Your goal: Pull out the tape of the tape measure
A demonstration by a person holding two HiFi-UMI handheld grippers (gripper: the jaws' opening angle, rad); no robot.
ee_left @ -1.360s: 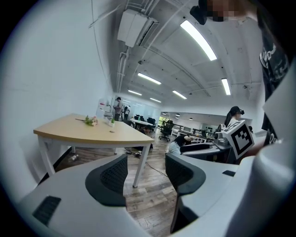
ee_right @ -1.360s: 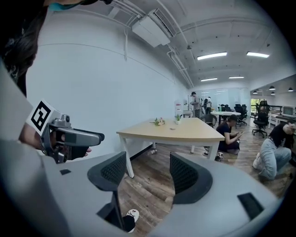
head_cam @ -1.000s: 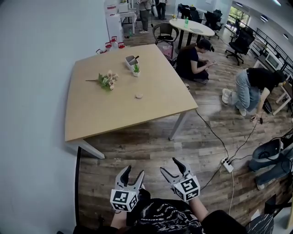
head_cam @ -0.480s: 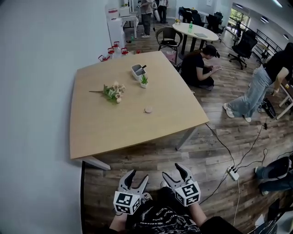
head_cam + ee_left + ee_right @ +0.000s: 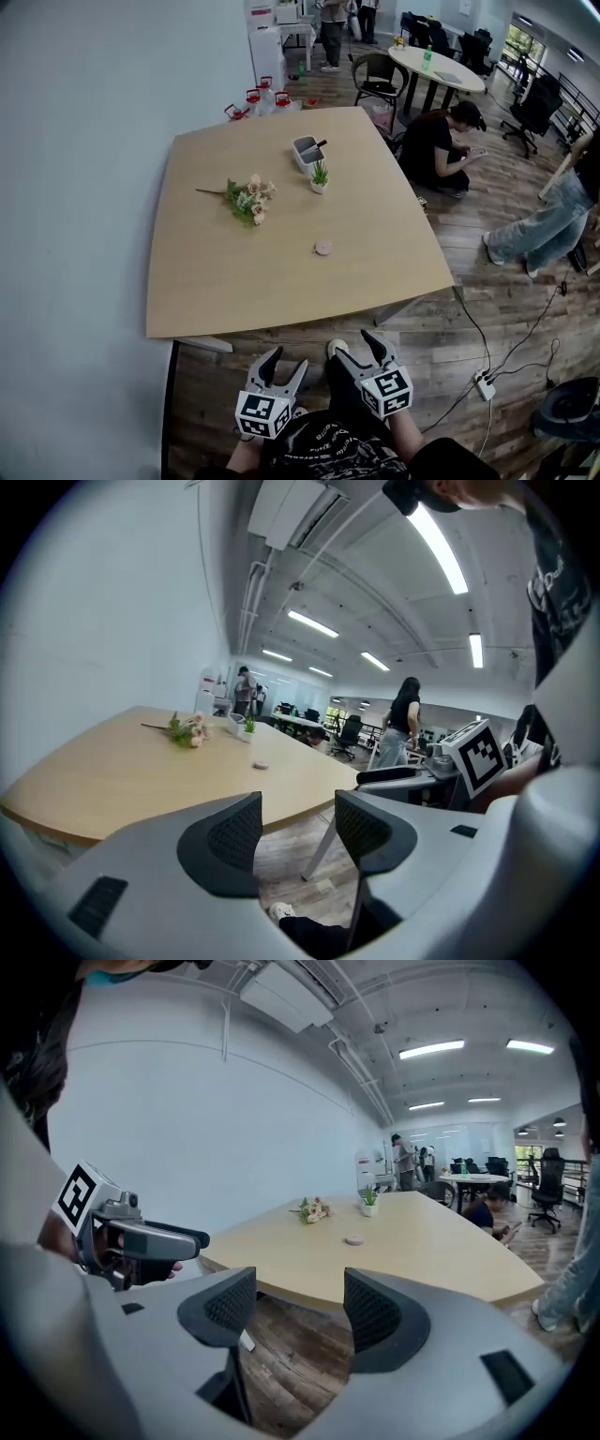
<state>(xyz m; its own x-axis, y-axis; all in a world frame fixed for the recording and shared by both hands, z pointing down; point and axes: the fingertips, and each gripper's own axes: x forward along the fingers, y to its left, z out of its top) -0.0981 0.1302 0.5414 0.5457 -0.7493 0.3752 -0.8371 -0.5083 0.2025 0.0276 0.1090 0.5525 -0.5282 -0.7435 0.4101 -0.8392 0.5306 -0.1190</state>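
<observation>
Claws first: the left gripper (image 5: 286,362) hangs over the wood floor (image 5: 450,328) at six o'clock in the head view, jaws apart and empty. Just beside it at its three o'clock, the right gripper (image 5: 355,345) is spread open too, holding nothing. On the table (image 5: 206,281), a bunch of flowers (image 5: 248,199) lies left of centre. At its three o'clock stands a small potted plant (image 5: 320,176). The tape measure (image 5: 322,248), a small, flat, round, pale pink case, lies at the plant's six o'clock, well apart from both grippers.
</observation>
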